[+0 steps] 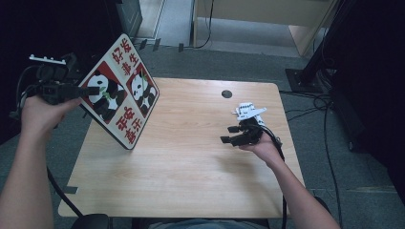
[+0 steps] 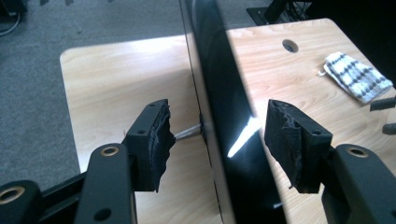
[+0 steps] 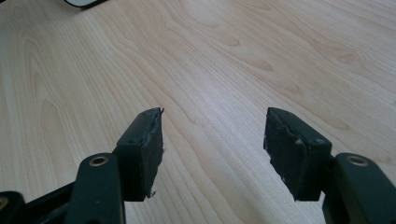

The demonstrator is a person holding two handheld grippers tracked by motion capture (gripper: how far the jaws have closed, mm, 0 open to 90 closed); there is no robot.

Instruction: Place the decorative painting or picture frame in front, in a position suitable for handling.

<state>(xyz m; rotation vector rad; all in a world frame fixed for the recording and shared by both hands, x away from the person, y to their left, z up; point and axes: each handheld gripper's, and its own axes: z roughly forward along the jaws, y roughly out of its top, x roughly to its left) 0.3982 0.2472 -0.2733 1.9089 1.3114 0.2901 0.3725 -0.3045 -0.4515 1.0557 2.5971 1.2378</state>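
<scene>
Left gripper (image 1: 88, 89) straddles panda board (image 1: 122, 90) edge at table's (image 1: 191, 181) 10 o'clock, jaws wide, pads not pressing. Right gripper (image 1: 231, 134) open, empty, 3 o'clock. Close squarely before lifting.

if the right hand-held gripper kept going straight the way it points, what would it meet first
Probably the bare light wooden table: the right hand-held gripper has open, empty jaws angled down at it, with nothing between. How soon is unclear.
</scene>
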